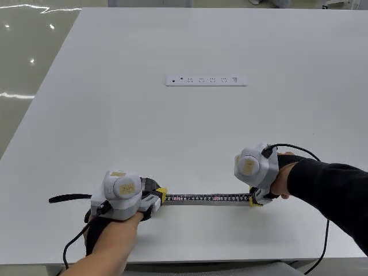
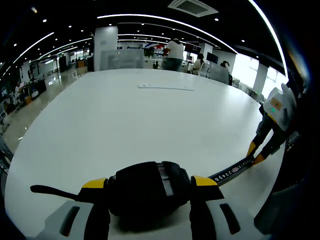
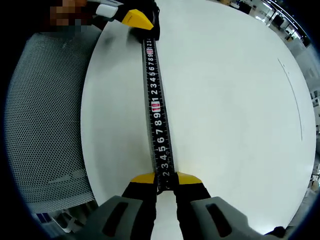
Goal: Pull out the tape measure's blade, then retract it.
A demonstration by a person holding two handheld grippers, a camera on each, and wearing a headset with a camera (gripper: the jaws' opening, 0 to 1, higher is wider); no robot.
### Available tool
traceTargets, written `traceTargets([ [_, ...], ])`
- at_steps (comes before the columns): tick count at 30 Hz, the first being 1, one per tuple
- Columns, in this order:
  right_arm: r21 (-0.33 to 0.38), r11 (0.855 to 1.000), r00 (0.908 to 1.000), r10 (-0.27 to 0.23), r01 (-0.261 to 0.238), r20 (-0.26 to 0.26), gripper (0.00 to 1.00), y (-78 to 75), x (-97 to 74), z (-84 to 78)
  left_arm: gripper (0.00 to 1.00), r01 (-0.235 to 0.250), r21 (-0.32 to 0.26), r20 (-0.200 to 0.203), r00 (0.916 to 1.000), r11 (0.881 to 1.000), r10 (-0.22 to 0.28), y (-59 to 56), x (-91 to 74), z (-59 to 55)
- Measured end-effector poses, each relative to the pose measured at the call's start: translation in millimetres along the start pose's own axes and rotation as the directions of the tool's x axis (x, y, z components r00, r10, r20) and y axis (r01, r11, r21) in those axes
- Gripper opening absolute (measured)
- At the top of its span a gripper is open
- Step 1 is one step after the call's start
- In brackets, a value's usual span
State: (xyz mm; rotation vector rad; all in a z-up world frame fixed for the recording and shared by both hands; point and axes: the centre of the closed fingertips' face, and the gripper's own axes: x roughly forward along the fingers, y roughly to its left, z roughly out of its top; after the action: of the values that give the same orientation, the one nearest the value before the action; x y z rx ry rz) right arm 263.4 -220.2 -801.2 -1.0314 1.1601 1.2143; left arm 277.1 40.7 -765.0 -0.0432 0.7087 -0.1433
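Observation:
A black tape measure case (image 2: pixel 150 192) rests on the white table (image 1: pixel 190 126), gripped between the yellow-tipped fingers of my left gripper (image 2: pixel 150 182). In the head view the left gripper (image 1: pixel 156 196) sits near the table's front edge at the left. The dark numbered blade (image 1: pixel 207 199) is drawn out flat across the table to the right. My right gripper (image 3: pixel 166 179) is shut on the blade's end (image 3: pixel 164 170), and it shows in the head view at the right (image 1: pixel 254 200). The blade (image 3: pixel 155 100) runs straight from the right jaws to the case (image 3: pixel 147 20).
A white power strip (image 1: pixel 205 81) lies at mid-table, far from both grippers. A black wrist strap (image 1: pixel 69 198) trails left of the case. Cables hang off both grippers at the front edge. A grey mesh chair (image 3: pixel 45 125) stands by the table. People stand in the background (image 2: pixel 175 52).

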Motion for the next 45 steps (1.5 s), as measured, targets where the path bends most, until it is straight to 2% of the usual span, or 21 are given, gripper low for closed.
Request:
traceTargets([
  [3, 0.000, 1.000, 1.0000, -0.009, 0.009, -0.001, 0.10, 0.4, 0.9, 1.0, 0.61, 0.002, -0.002, -0.002, 1.0000, 1.000, -0.002, -0.4, -0.2, -0.1],
  [8, 0.024, 1.000, 0.9990, -0.010, 0.009, 0.043, 0.10, 0.7, 0.7, 4.2, 0.61, 0.005, -0.004, -0.005, 1.0000, 1.000, -0.005, 0.0, 0.5, 0.0],
  [21, 0.019, 1.000, 0.9999, 0.004, -0.005, 0.010, 0.10, 0.5, 1.9, 6.3, 0.61, 0.009, -0.006, -0.010, 0.9999, 1.000, -0.009, -0.6, 0.6, -0.7],
  [45, 0.027, 0.999, 0.9997, 0.018, -0.018, 0.019, 0.10, 0.1, 2.5, 13.8, 0.61, 0.010, -0.008, -0.010, 0.9999, 1.000, -0.010, -0.9, 0.9, -0.5],
])
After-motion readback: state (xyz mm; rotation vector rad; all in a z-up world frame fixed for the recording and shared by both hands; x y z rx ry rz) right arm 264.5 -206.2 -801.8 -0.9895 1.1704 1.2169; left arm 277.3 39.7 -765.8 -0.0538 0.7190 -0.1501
